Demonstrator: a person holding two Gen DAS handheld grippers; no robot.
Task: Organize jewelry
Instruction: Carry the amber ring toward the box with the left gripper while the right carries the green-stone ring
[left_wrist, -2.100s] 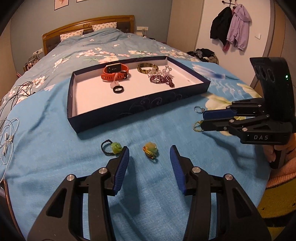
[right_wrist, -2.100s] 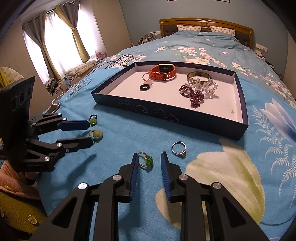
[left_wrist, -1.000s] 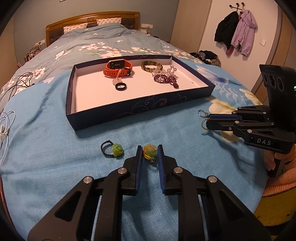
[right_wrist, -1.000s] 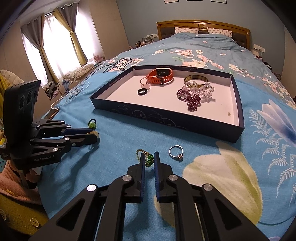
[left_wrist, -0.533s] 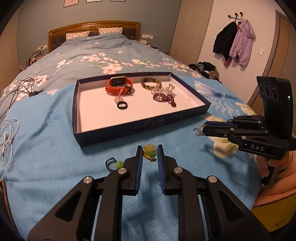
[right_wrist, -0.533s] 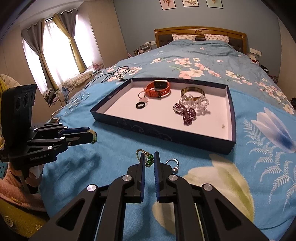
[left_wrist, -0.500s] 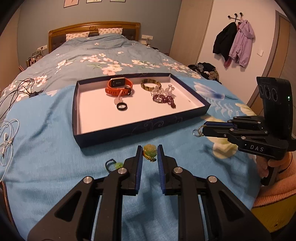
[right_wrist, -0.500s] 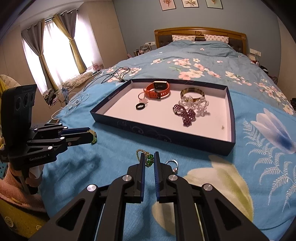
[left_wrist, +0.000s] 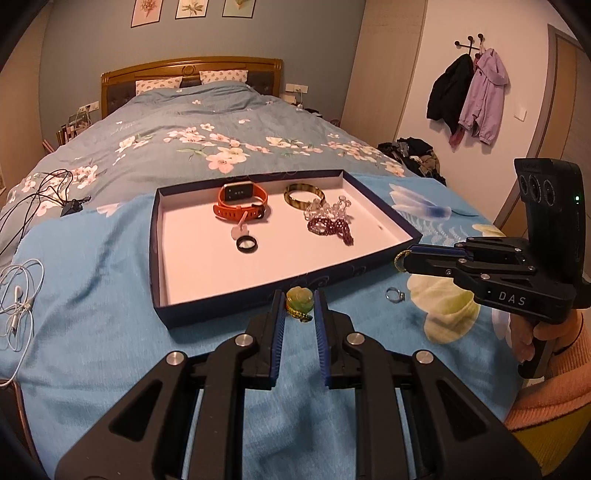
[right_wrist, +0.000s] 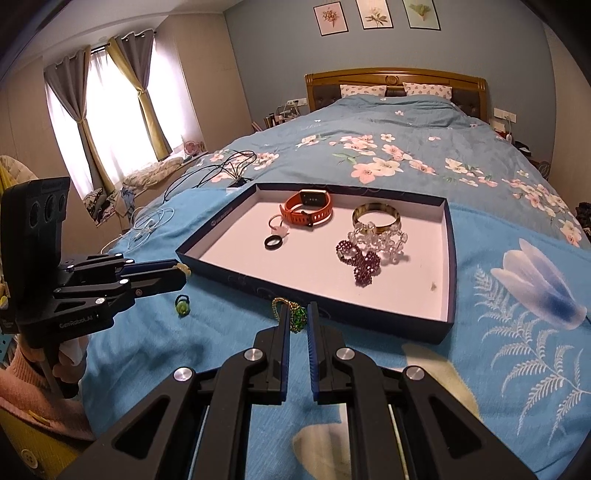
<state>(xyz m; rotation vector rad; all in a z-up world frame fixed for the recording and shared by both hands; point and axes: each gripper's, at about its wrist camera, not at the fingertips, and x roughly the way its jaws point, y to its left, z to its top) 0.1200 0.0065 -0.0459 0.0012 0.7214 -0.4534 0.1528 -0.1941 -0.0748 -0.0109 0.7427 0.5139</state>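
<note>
My left gripper (left_wrist: 298, 301) is shut on a pale green bead ring (left_wrist: 299, 299) and holds it above the bed, just before the near wall of the dark blue tray (left_wrist: 255, 297). My right gripper (right_wrist: 297, 315) is shut on a green bead ring with a gold band (right_wrist: 295, 317), raised before the tray's near wall (right_wrist: 325, 301). The tray holds an orange watch (left_wrist: 240, 201), a black ring (left_wrist: 246, 244), a bangle (left_wrist: 303, 194) and bead bracelets (left_wrist: 330, 225). A silver ring (left_wrist: 394, 294) and a small green ring (right_wrist: 182, 305) lie on the blanket.
The blue floral blanket (left_wrist: 92, 295) covers the bed. White earphone cables (left_wrist: 18, 295) lie at the left edge and black cables (left_wrist: 48, 195) farther back. Coats (left_wrist: 469, 92) hang on the right wall.
Both grippers closed on their rings, lifted them off the blanket and moved them forward toward the tray's near wall.
</note>
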